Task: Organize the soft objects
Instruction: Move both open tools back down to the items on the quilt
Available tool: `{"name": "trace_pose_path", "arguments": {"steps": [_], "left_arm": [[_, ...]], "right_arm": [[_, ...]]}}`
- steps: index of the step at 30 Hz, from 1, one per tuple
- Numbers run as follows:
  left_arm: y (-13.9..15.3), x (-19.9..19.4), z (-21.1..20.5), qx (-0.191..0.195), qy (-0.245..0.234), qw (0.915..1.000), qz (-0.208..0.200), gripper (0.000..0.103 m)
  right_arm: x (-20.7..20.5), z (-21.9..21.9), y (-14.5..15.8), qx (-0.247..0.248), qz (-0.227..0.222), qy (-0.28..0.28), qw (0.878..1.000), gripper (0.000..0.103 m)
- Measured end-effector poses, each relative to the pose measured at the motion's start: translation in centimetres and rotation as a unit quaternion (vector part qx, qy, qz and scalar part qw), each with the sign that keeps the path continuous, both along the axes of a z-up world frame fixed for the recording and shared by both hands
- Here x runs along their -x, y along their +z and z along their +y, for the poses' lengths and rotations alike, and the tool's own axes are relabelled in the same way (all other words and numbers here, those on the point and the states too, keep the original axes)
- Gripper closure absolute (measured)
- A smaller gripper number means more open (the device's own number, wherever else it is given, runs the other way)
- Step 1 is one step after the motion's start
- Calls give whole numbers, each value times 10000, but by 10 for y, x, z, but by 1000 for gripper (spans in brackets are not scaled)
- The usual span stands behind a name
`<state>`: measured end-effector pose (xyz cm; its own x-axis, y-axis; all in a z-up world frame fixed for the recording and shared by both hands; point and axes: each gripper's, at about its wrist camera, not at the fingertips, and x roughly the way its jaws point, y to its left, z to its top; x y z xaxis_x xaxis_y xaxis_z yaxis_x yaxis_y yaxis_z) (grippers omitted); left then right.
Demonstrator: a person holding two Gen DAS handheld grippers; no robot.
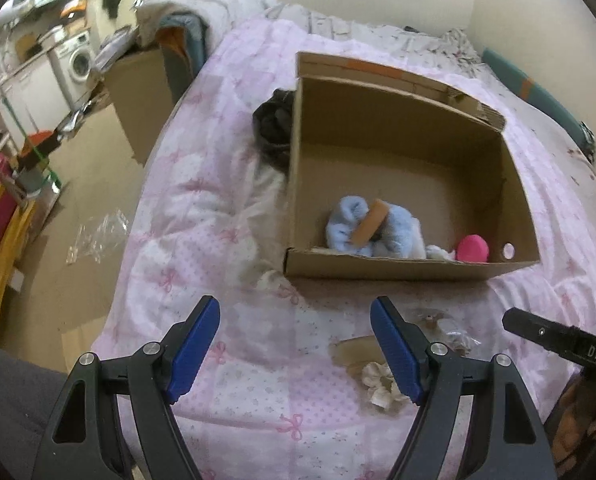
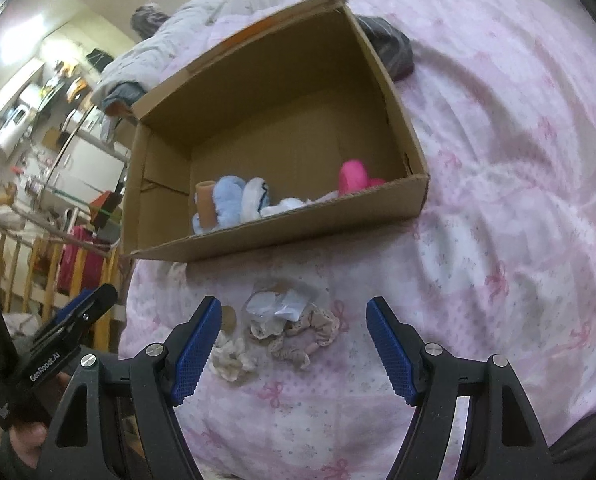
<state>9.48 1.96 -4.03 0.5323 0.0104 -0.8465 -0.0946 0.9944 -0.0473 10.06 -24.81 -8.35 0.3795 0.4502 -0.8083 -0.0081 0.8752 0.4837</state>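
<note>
An open cardboard box (image 1: 398, 268) (image 2: 281, 236) rests on the pink bed quilt (image 1: 201, 184) (image 2: 498, 160). Inside lie a light blue plush (image 1: 350, 224) (image 2: 227, 200) with a tan band, a white soft item (image 2: 285, 205) and a pink soft item (image 1: 473, 248) (image 2: 354, 176). In front of the box sits a small pile of scrunchies (image 2: 293, 334) (image 1: 378, 384) and a clear packet (image 2: 275, 304). My left gripper (image 1: 295, 352) is open above the quilt, the pile by its right finger. My right gripper (image 2: 293, 354) is open with the pile between its fingers, untouched.
A dark bundle (image 1: 271, 124) (image 2: 390, 46) lies against the box's far side. Folded bedding (image 1: 217, 4) is heaped at the head of the bed. To the left the bed edge drops to a floor with a plastic wrapper (image 1: 97, 236), a yellow wooden frame (image 1: 1, 248) and a washing machine (image 1: 75, 64).
</note>
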Motion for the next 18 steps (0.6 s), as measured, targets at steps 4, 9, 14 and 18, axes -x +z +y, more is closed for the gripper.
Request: {"name": "trace_pose_path", "arguments": {"steps": [4, 9, 14, 18], "left_arm": [[-6, -3, 6, 140, 136, 9997, 156, 27], [-8, -4, 8, 235, 164, 9994, 208, 27], [-8, -5, 6, 243, 140, 9994, 225, 27], [-8, -5, 6, 188, 141, 9995, 216, 27]], "right_arm": [[-6, 3, -12, -16, 240, -57, 9997, 24], [-14, 19, -27, -36, 493, 120, 9987, 24], [-19, 40, -35, 310, 496, 451, 9973, 24], [-28, 62, -32, 454, 271, 734, 9959, 24]]}}
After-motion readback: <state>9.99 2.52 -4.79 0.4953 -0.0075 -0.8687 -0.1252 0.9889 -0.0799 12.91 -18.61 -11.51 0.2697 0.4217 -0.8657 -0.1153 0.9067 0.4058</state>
